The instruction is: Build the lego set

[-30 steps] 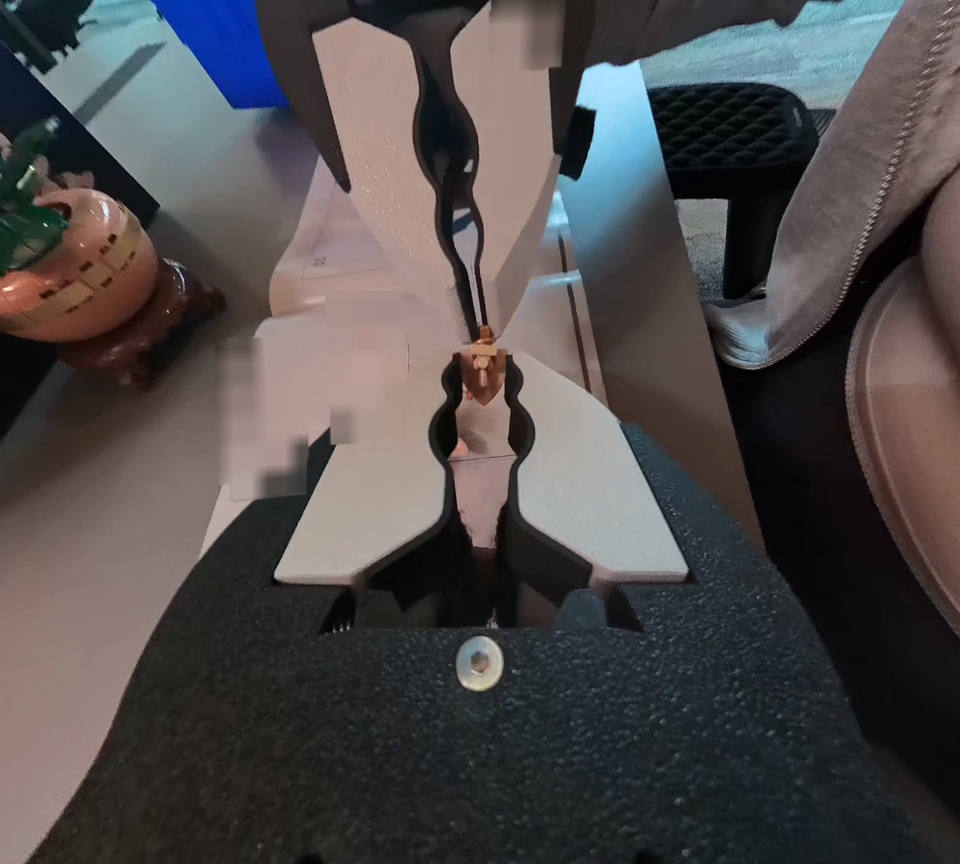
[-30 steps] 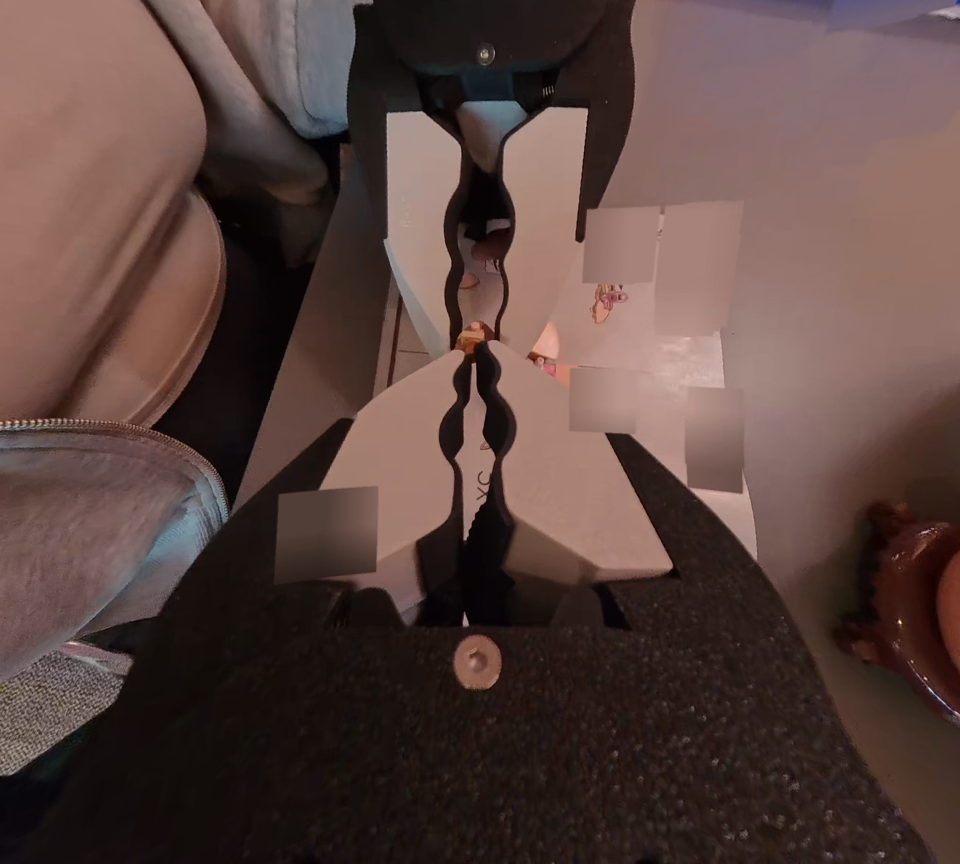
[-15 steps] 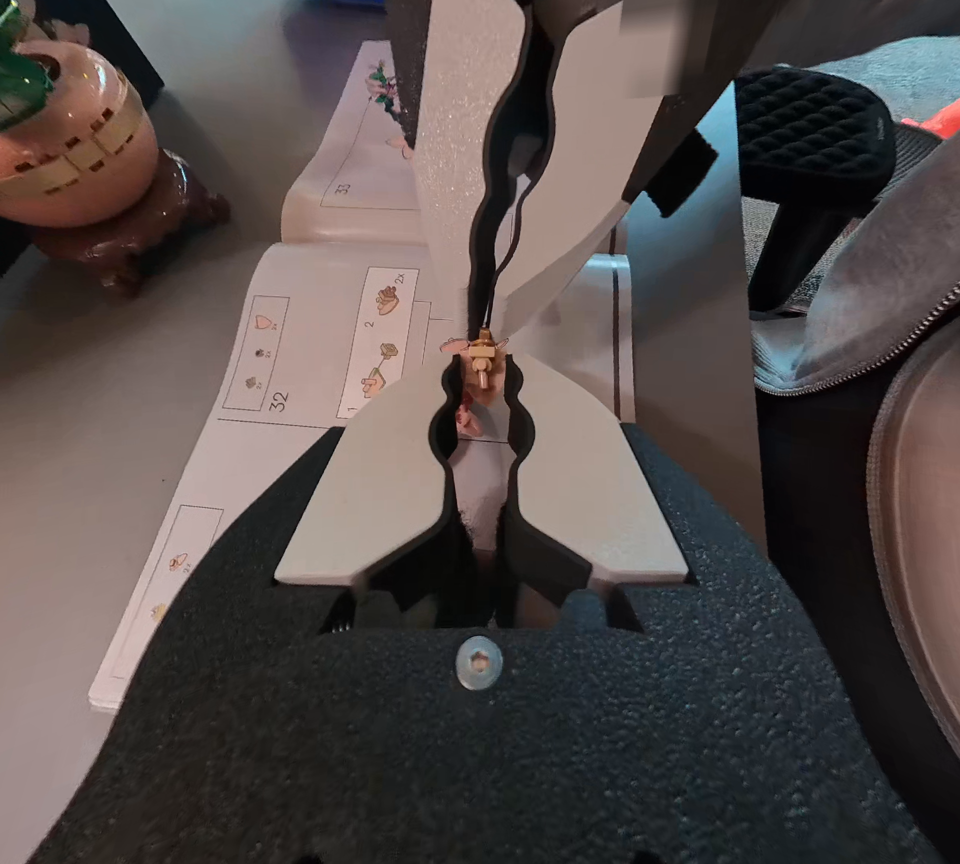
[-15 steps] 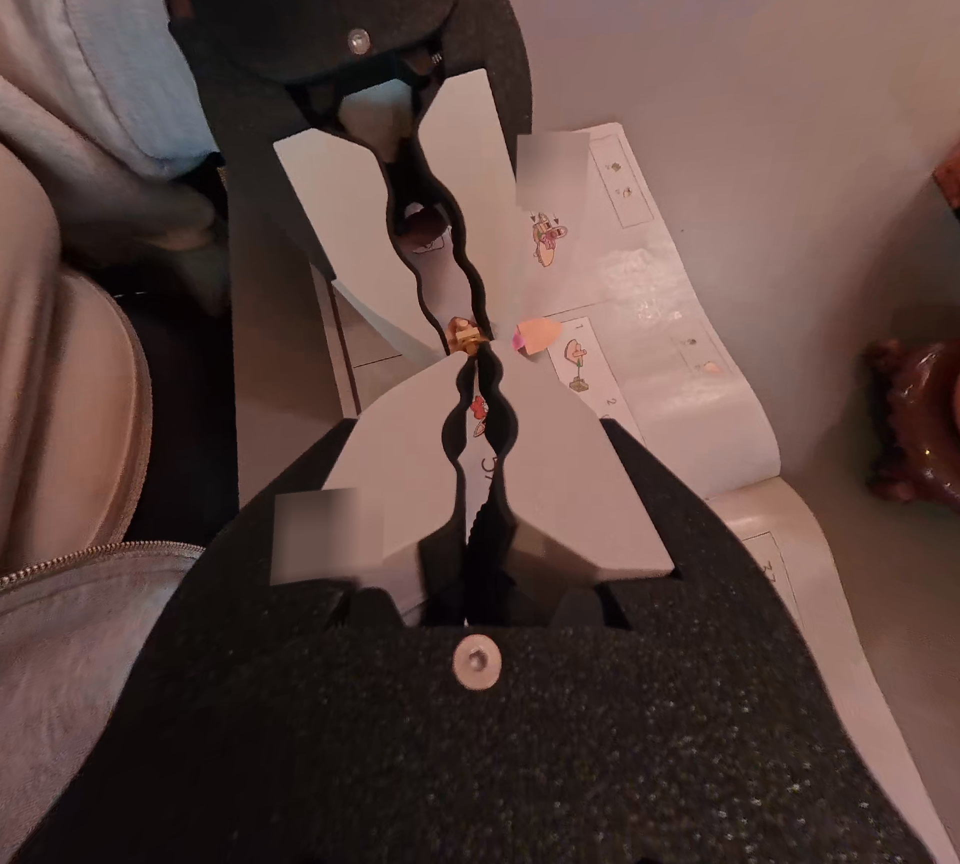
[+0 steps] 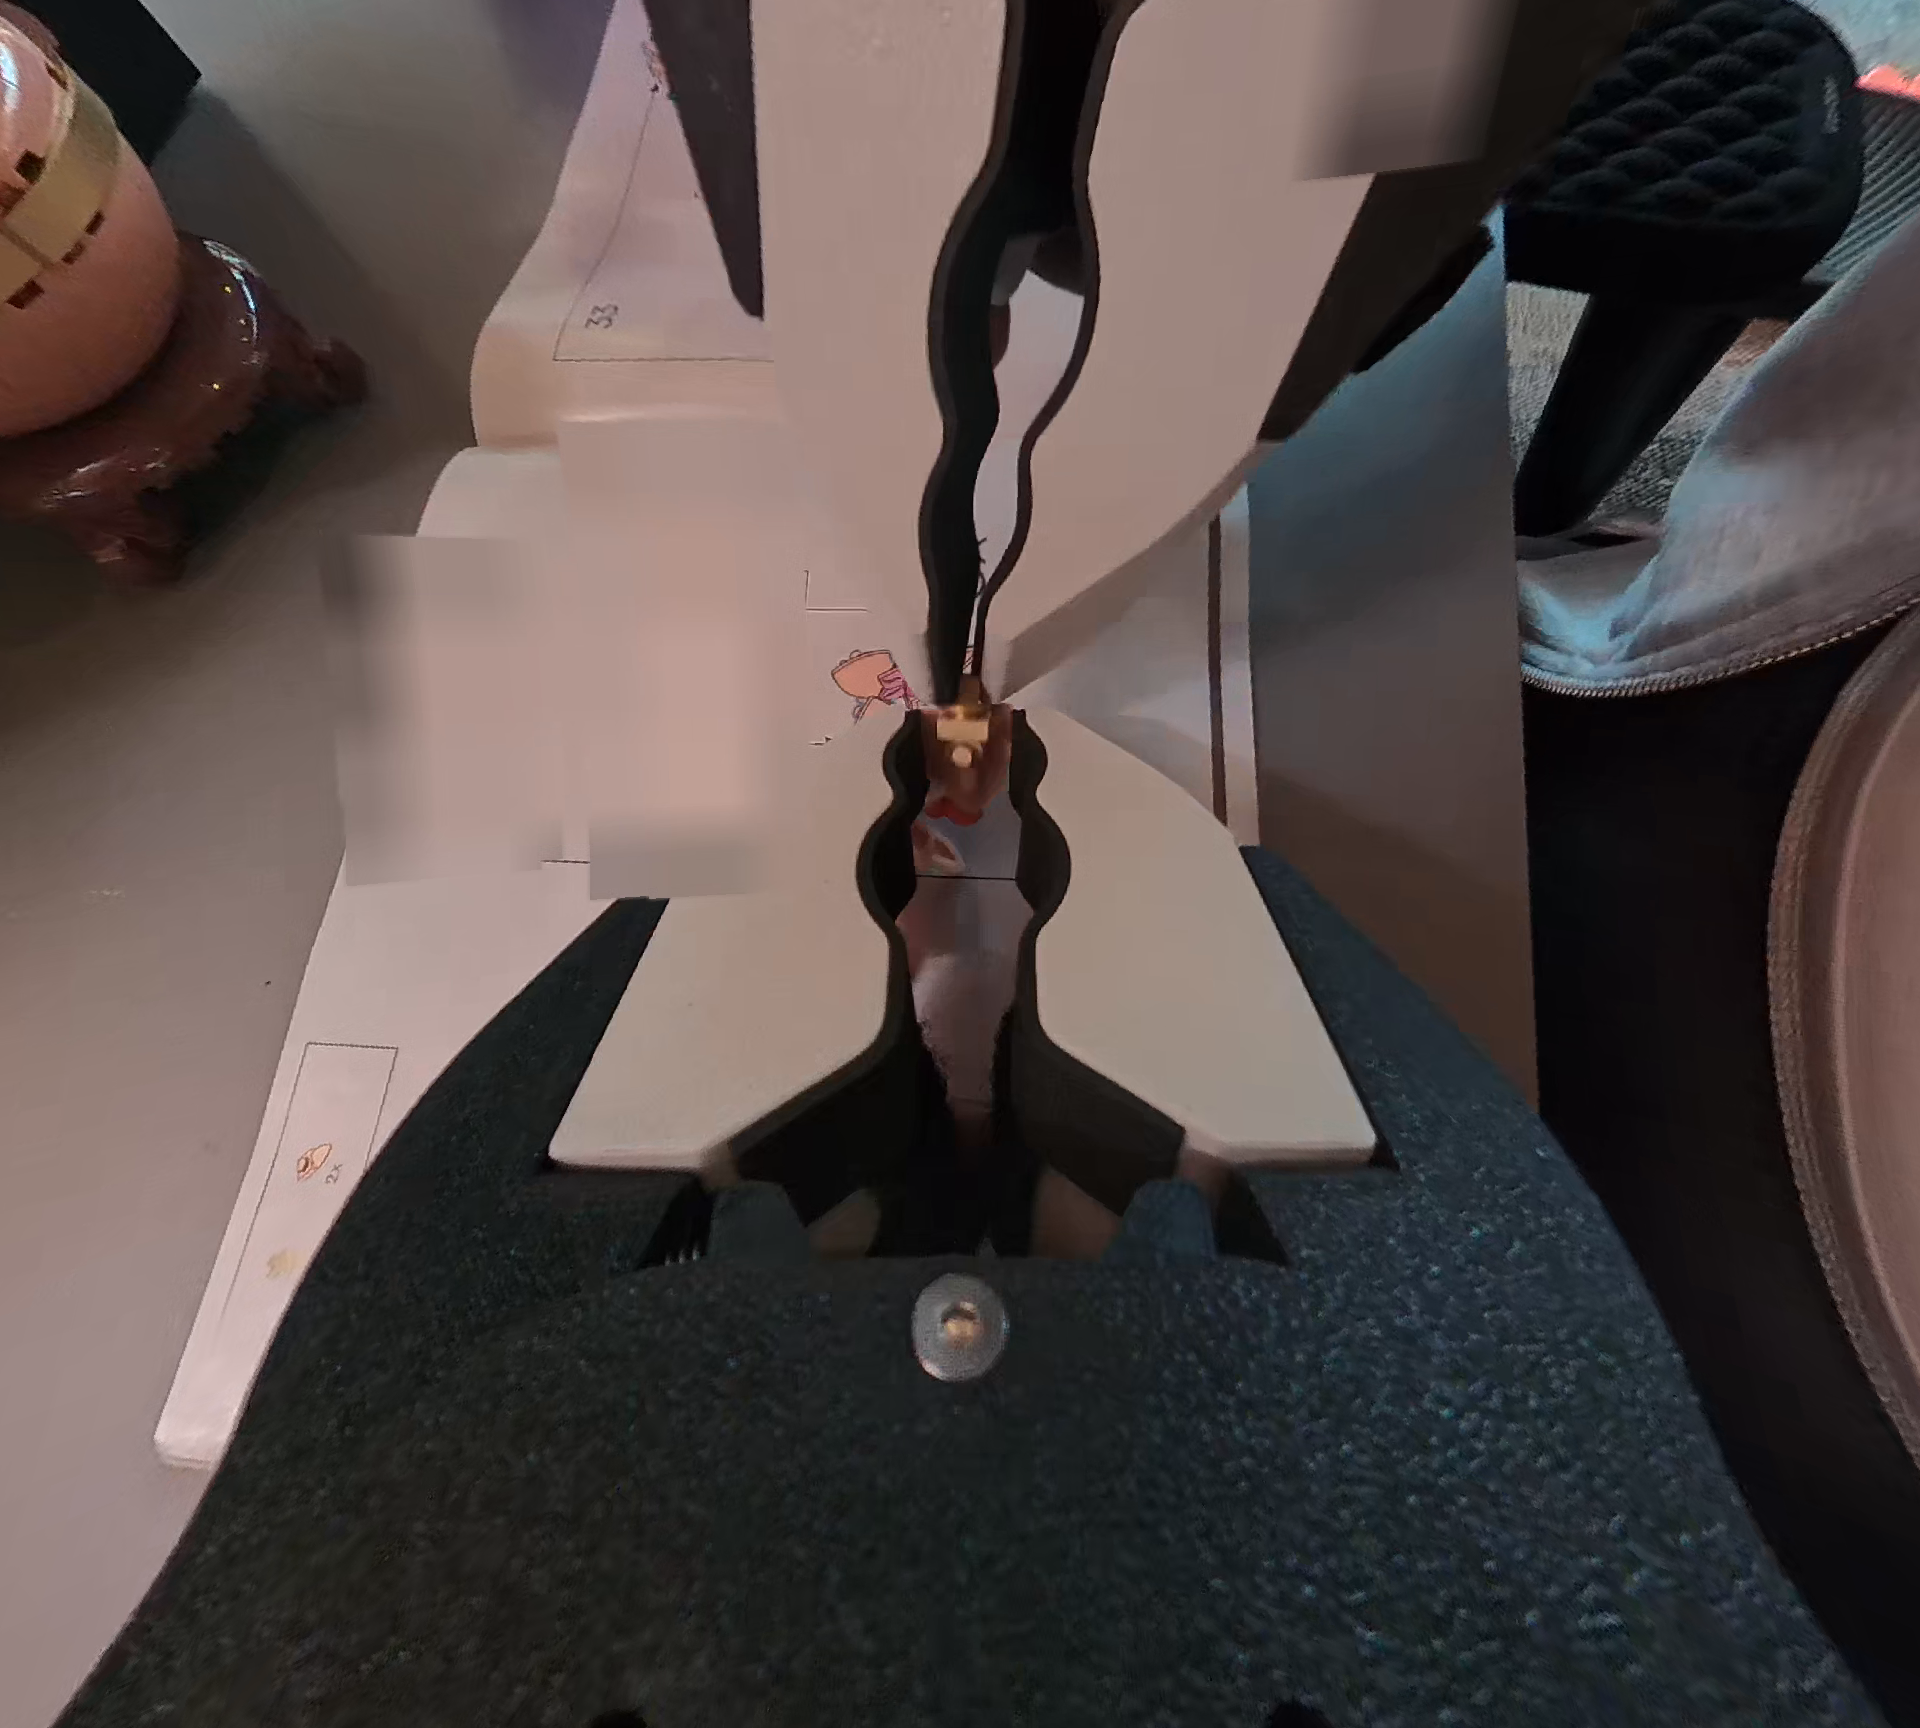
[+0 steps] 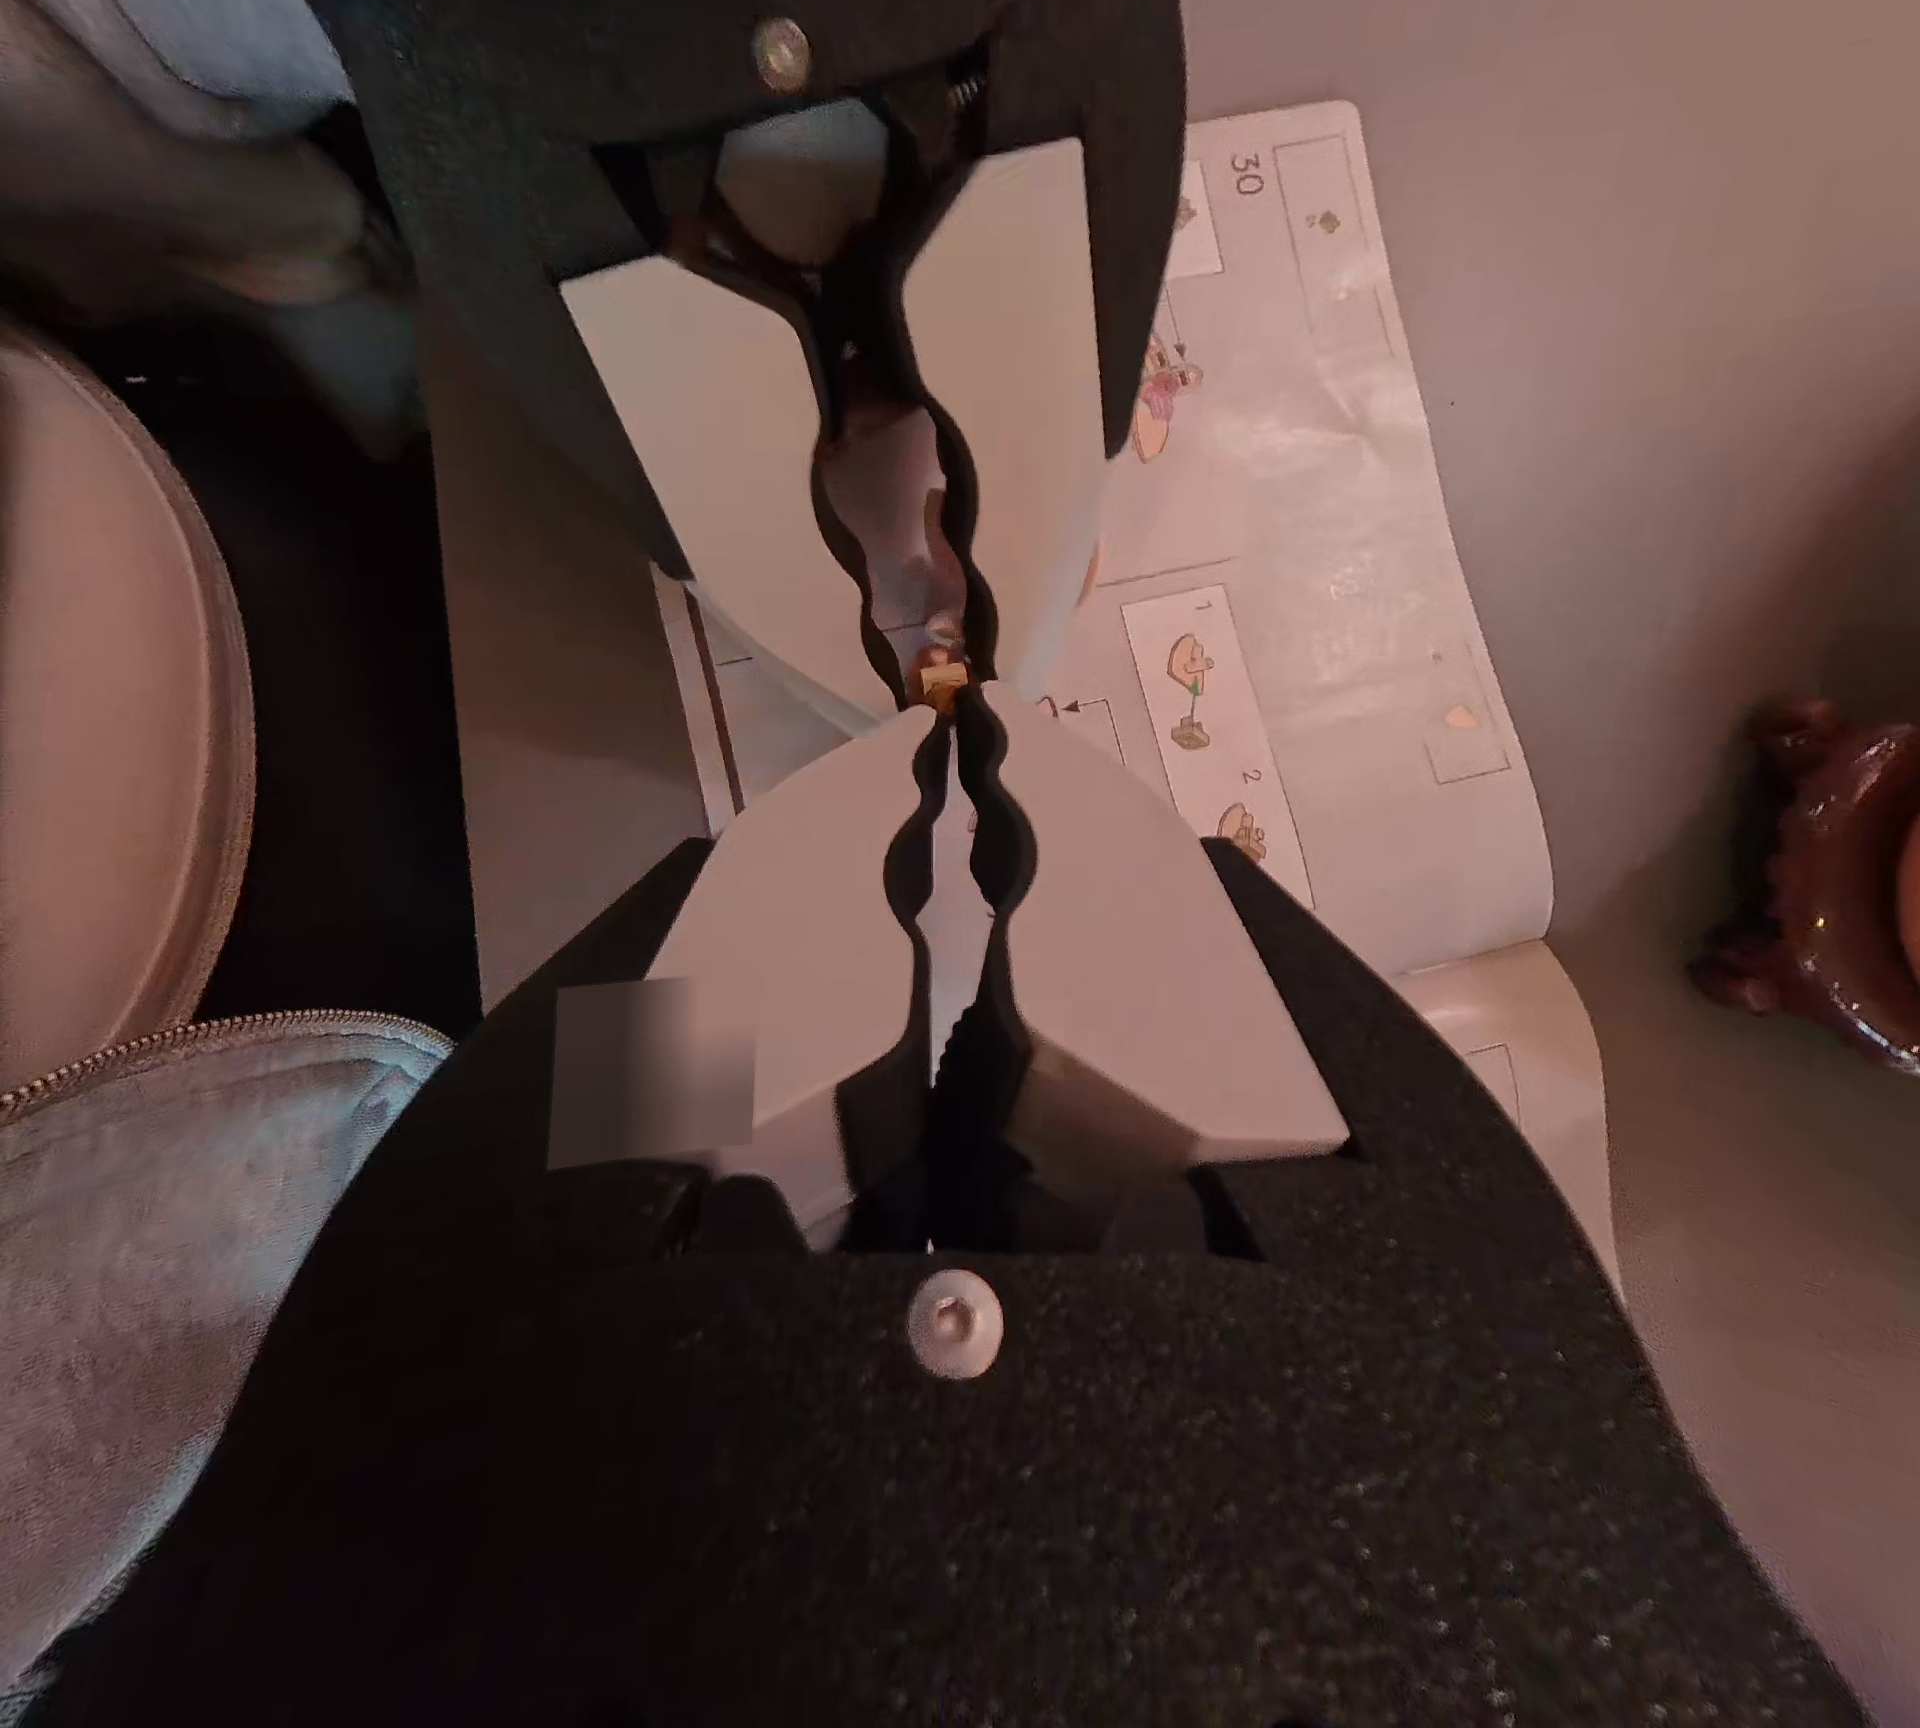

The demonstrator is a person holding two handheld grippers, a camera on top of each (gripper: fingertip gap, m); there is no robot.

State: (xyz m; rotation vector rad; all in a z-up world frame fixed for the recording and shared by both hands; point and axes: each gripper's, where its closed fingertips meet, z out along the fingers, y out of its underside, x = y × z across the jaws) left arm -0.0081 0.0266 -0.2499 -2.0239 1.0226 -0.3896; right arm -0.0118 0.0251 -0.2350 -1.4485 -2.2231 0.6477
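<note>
A small tan lego piece is pinched between the fingertips of my left gripper, which is shut on it. My right gripper comes from the far side, tip to tip with the left, shut on the piece's far end. In the right wrist view the tan piece sits just beyond my right gripper, between the tips of the left gripper. Both hold it above the open instruction booklet. How much of the piece each one covers is hidden.
The booklet lies open on the grey table. A pink lego pot on a brown base stands at the left; the base also shows at the right edge. A person's sleeve and a black chair armrest are beyond the table edge.
Both grippers stayed tip to tip on the tan piece and shifted together over the booklet. The pink petal part seen beside the tips half a second ago no longer shows.
</note>
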